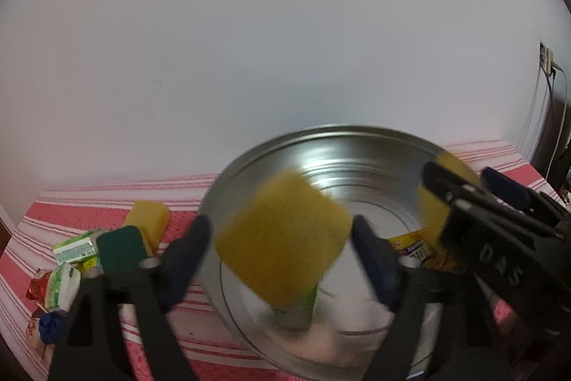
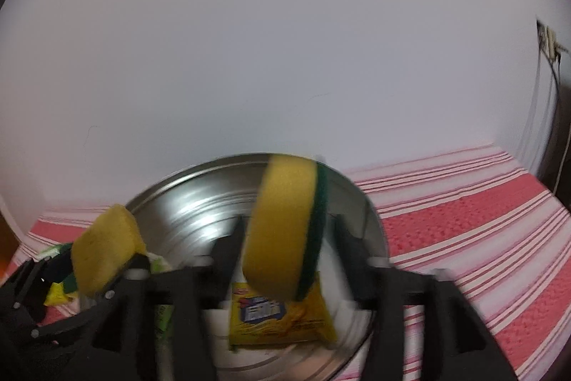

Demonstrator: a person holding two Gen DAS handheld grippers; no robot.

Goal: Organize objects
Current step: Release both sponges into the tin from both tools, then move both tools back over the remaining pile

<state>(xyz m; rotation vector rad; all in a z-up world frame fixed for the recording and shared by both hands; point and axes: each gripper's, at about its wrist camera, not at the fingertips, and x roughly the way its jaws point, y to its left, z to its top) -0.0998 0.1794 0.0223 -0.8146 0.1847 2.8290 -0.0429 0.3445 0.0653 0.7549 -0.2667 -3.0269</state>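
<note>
While each yellow sponge (image 1: 282, 238) (image 2: 282, 231) drops loose over the metal bowl (image 1: 357, 145), the left hand-held gripper (image 1: 285, 259) and right hand-held gripper (image 2: 285, 249) both stand wide, holding nothing. One sponge could bounce off the rim onto the striped desk (image 2: 464, 220), I think.

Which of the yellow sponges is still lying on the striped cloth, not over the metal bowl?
The plain yellow sponge left of the bowl, beside the green-topped one; the other two hang over the bowl.

A red-and-white striped cloth (image 1: 89, 202) carries a steel bowl (image 1: 249, 166), a yellow sponge (image 1: 151, 218) and small packets (image 1: 73, 249) beside it
</note>
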